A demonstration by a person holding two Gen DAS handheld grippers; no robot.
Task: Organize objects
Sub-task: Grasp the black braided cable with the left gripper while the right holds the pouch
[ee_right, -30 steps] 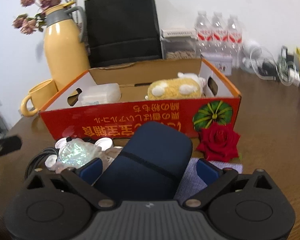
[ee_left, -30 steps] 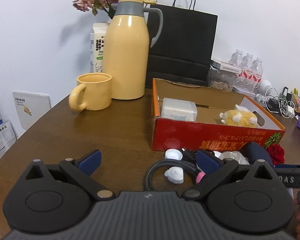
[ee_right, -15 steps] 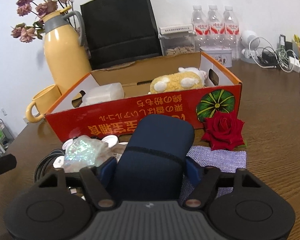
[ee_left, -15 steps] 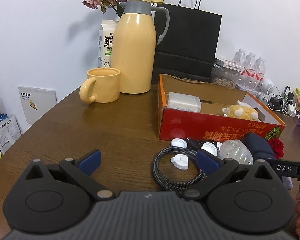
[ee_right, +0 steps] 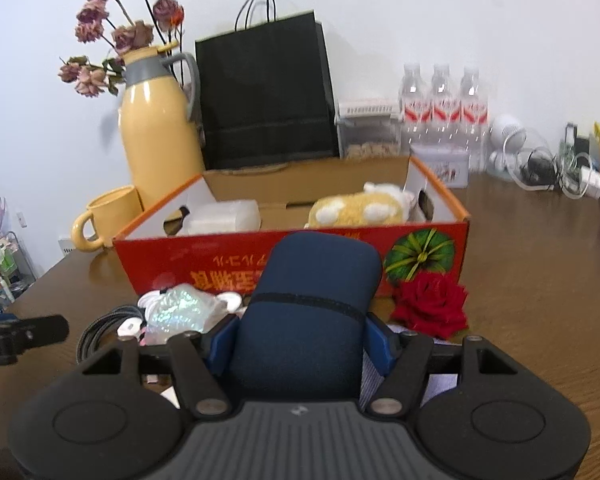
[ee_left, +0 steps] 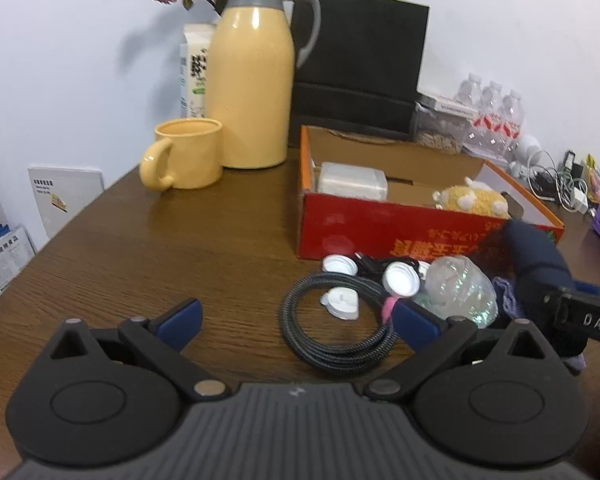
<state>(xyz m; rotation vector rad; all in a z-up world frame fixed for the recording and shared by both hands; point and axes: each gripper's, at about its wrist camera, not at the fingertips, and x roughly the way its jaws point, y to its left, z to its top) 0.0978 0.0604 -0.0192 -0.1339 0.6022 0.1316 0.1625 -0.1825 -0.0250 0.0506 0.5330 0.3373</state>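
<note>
My right gripper (ee_right: pixel 302 340) is shut on a navy blue zip case (ee_right: pixel 312 304) and holds it lifted in front of the red cardboard box (ee_right: pixel 292 256). The case also shows in the left wrist view (ee_left: pixel 540 264). The box holds a yellow plush toy (ee_right: pixel 360 210) and a clear plastic container (ee_right: pixel 224 218). My left gripper (ee_left: pixel 296 320) is open and empty, above the table beside a coiled braided cable (ee_left: pixel 332 320). White caps (ee_left: pixel 400 278) and a crumpled iridescent bag (ee_left: pixel 456 292) lie by the cable. A red rose (ee_right: pixel 432 304) and purple cloth (ee_right: pixel 444 380) lie under the case.
A yellow thermos (ee_left: pixel 252 92), yellow mug (ee_left: pixel 184 154), milk carton and black paper bag (ee_left: pixel 360 60) stand behind the box. Water bottles (ee_right: pixel 444 100), a tin and tangled chargers (ee_right: pixel 548 164) sit at the back right. The table's left edge (ee_left: pixel 60 240) is near.
My right gripper closed on the navy case and lifted it off the purple cloth. My left gripper drew back from the cable and stayed open.
</note>
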